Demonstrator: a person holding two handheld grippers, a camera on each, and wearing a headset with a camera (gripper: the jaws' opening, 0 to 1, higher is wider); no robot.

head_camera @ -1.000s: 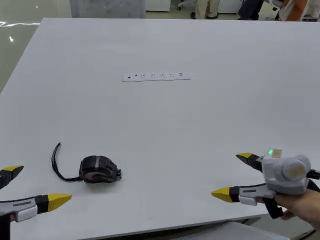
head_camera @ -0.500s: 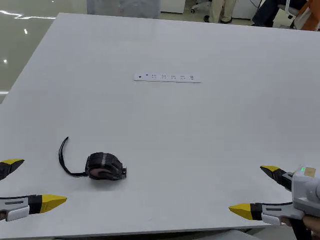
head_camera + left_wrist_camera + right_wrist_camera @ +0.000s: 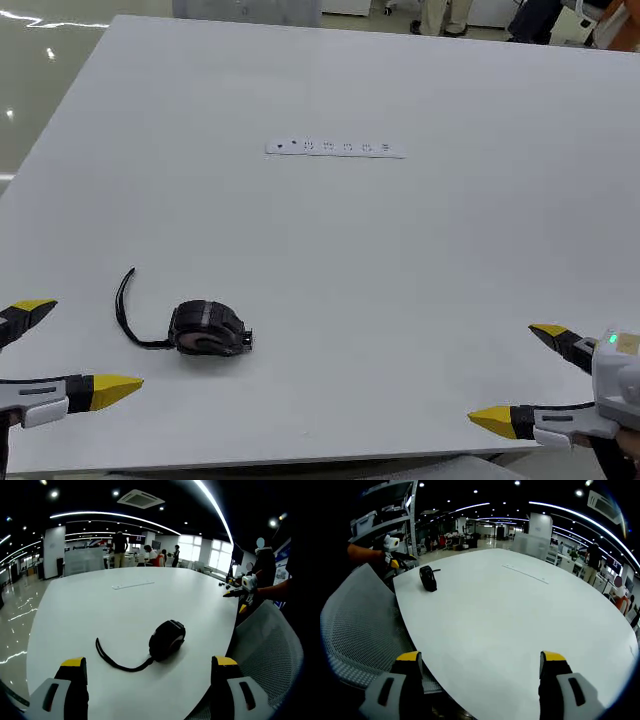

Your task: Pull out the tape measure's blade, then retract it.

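Note:
A black tape measure [image 3: 208, 329] lies on the white table [image 3: 360, 240] near the front left, its black wrist strap [image 3: 128, 310] curling off to the left. The blade is not drawn out. My left gripper [image 3: 70, 350] stands open to the left of the tape measure [image 3: 167, 639], apart from it, with yellow fingertips [image 3: 74, 662]. My right gripper [image 3: 530, 377] hangs open at the table's front right edge, far from the tape measure [image 3: 427, 577]. The left gripper [image 3: 395, 560] shows far off in the right gripper view, and the right gripper [image 3: 240, 587] in the left gripper view.
A white power strip [image 3: 335, 149] lies flat at the table's middle back. A grey mesh chair back [image 3: 355, 630] stands by the near edge. People stand beyond the far edge [image 3: 120, 542]. Shiny floor runs along the left.
The head camera has shifted, so the whole scene sits slightly differently. The right gripper sits lower and further right in the picture. The tape measure has not moved on the table.

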